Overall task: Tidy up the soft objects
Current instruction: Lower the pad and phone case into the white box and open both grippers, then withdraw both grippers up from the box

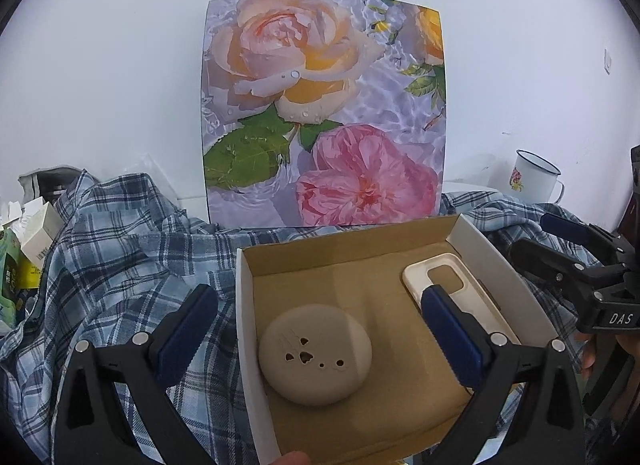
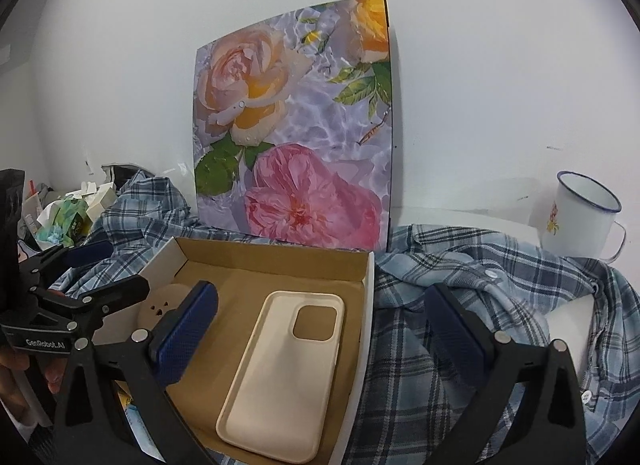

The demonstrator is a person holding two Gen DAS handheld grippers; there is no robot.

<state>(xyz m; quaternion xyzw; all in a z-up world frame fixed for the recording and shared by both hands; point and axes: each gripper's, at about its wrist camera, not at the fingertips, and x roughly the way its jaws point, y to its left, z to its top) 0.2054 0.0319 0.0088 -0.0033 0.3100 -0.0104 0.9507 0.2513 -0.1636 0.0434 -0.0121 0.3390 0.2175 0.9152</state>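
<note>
An open cardboard box (image 1: 248,325) lies on a blue plaid shirt (image 1: 120,257). Inside it lie a round beige soft pad with small holes (image 1: 314,355) on the left and a cream silicone phone case (image 1: 444,281) on the right. My left gripper (image 1: 320,329) is open and empty, its fingers straddling the box's left wall above the pad. In the right wrist view my right gripper (image 2: 324,333) is open and empty, straddling the box's right wall (image 2: 366,305) over the phone case (image 2: 284,373). The pad (image 2: 160,305) shows partly behind the left gripper (image 2: 92,277).
A floral rose picture (image 1: 324,113) leans on the white wall behind the box. A white enamel mug (image 2: 576,217) stands at the right. Small boxes and packets (image 1: 28,249) are piled at the far left. The shirt (image 2: 480,305) spreads to the right of the box.
</note>
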